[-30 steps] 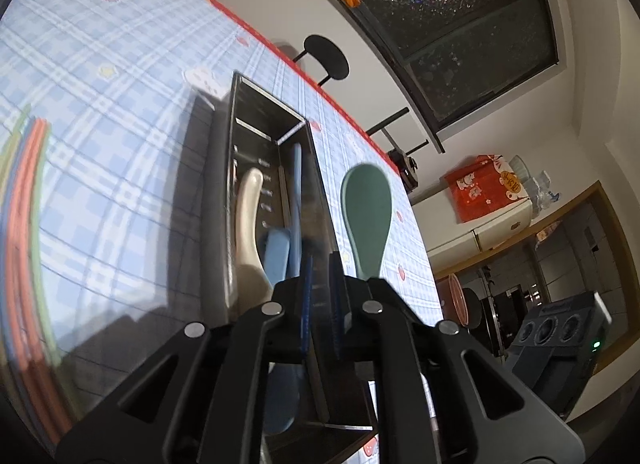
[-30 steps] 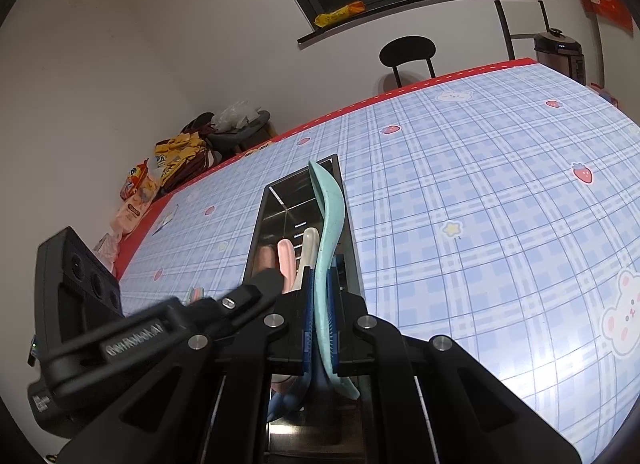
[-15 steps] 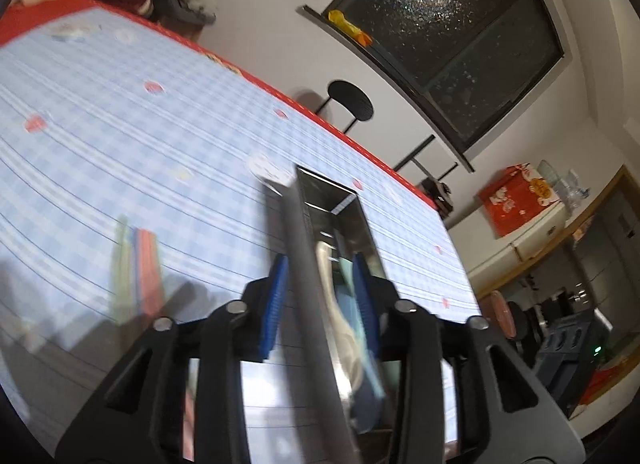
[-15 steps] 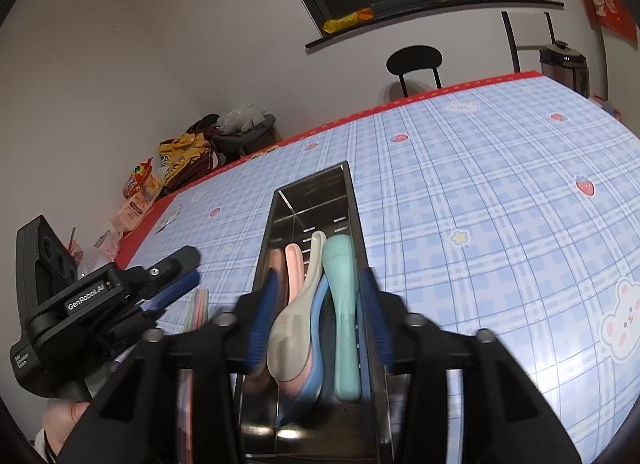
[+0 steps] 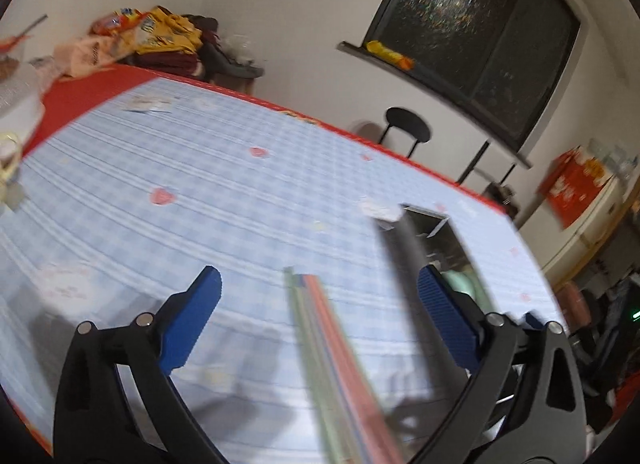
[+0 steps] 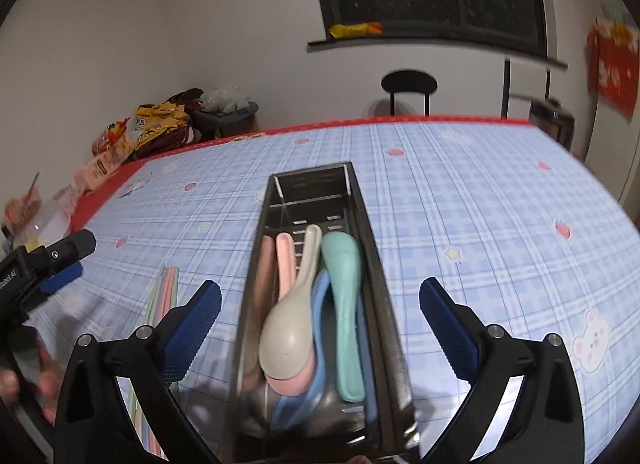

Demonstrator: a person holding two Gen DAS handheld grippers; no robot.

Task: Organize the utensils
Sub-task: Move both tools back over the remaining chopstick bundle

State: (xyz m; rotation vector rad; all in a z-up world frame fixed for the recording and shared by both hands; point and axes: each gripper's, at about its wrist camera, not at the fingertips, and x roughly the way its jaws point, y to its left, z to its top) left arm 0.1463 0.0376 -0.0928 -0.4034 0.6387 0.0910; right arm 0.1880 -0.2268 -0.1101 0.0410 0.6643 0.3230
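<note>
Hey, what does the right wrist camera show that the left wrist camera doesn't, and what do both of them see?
Only the right wrist view shows the cream, pink and blue plastic spoons in the long metal utensil tray, plus the left claw.

Only the left wrist view shows a red box on a white cabinet.

Both show the tray, the mint-green spoon, the pastel chopsticks on the blue checked tablecloth, and the black stool.
</note>
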